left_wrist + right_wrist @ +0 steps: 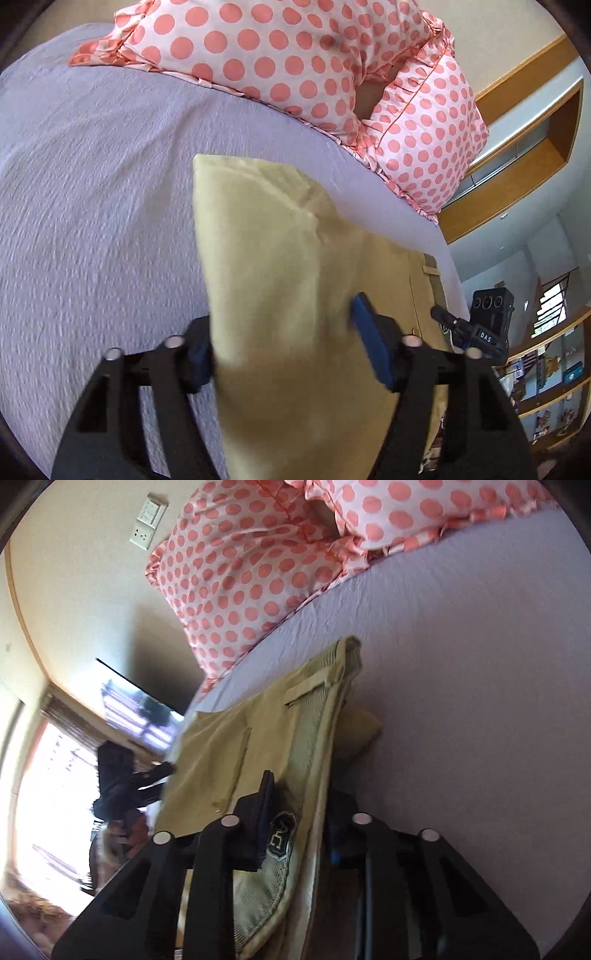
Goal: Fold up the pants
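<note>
Left gripper: clamps tan pants, apparently the leg end.
Right gripper: clamps waistband.
Bedsheet: beneath.

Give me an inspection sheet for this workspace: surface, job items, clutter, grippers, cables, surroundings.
Surface: bed with a lilac textured sheet, lightly wrinkled.
Job's things: tan pants, lifted at both ends; the waistband with its belt loop shows in the right wrist view.
Clutter: two polka-dot pillows at the head of the bed, apart from the pants.
Grippers: left gripper has fabric between its fingers, but blur hides whether it is clamped; right gripper is shut on the waistband.
Cables: nothing seen.
Surroundings: wooden shelves off the bed's side; wall socket above the pillows; bright window.
</note>
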Motion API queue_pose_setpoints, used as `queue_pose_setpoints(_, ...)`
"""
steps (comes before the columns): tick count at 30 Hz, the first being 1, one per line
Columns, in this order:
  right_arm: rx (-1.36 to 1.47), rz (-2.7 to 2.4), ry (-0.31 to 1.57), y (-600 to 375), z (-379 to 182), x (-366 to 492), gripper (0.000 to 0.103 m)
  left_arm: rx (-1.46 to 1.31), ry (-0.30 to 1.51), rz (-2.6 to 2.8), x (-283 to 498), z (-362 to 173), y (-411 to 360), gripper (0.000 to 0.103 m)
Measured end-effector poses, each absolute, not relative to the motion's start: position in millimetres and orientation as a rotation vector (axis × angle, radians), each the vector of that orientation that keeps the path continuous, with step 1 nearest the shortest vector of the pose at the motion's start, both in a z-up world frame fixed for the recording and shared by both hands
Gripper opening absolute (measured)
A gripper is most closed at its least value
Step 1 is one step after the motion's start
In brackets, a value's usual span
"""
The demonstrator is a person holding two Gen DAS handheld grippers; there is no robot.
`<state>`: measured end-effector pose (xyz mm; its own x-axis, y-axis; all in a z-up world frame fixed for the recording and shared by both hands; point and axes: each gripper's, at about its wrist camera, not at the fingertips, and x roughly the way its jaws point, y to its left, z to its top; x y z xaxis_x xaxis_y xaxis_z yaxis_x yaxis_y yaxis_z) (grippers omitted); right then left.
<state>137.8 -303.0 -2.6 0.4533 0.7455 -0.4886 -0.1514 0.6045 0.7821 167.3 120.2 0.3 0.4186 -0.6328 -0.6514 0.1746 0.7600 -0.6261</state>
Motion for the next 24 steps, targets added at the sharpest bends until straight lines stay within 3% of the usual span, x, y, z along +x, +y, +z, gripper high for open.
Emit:
queue_pose_setpoints(2,0.804,0.676,0.935,-307.1,-4.7,136.9,0.015,-0.574,1.034,-0.573,171.1,-2.4,127.5,0.010)
queue_pose_setpoints(3,0.826,0.692,0.928,-307.9,-3.6,137.5,0.015,-0.589,1.029,-0.583,171.2,-0.2,129.8,0.009)
queue_pose_setpoints(9,0.792,0.733,0.851,-299.7,29.9,167.7,0.012,-0.472,0.960,-0.553,182.9,36.2,114.8,0.007)
queue_pose_setpoints(17,0.748,0.548,0.762,-311.1,38.3,254.6,0.011,-0.342,0.865,-0.350,283.7,49.4,79.9,0.011)
queue_pose_setpoints(21,0.626,0.295,0.958,-311.5,9.2,272.7,0.036,-0.289,0.936,-0.252,299.4,23.4,77.9,0.027)
queue_pose_setpoints(22,0.624,0.277,0.935,-316.5,11.7,265.5,0.037,-0.271,0.913,-0.231,292.2,26.2,82.5,0.029)
queue_pose_setpoints(24,0.632,0.260,0.854,-324.6,27.2,250.7,0.054,-0.220,0.847,-0.172,274.0,39.2,91.1,0.033)
